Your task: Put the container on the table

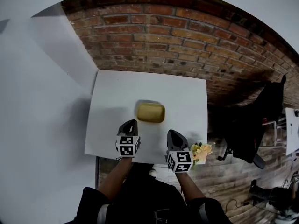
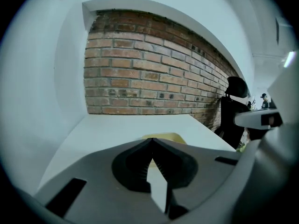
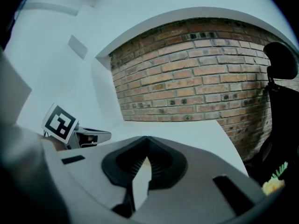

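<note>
Left gripper (image 1: pixel 131 122) and right gripper (image 1: pixel 172 133) are both clenched and empty, at the near edge of the bench (image 1: pixel 112 94).
In each gripper the jaws meet tip to tip with nothing between. The yellow container (image 1: pixel 150 112) lies on the white bench just ahead, nearer the left gripper. Yellow flowers (image 1: pixel 202 152) are beside the right gripper.

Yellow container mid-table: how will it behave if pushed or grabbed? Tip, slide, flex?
Low and wide, the yellow container sits flat, so it probably won't tip or roll. On the smooth white table it would likely slide when pushed. It looks like plastic, so it is probably light, and its walls may flex when squeezed.
</note>
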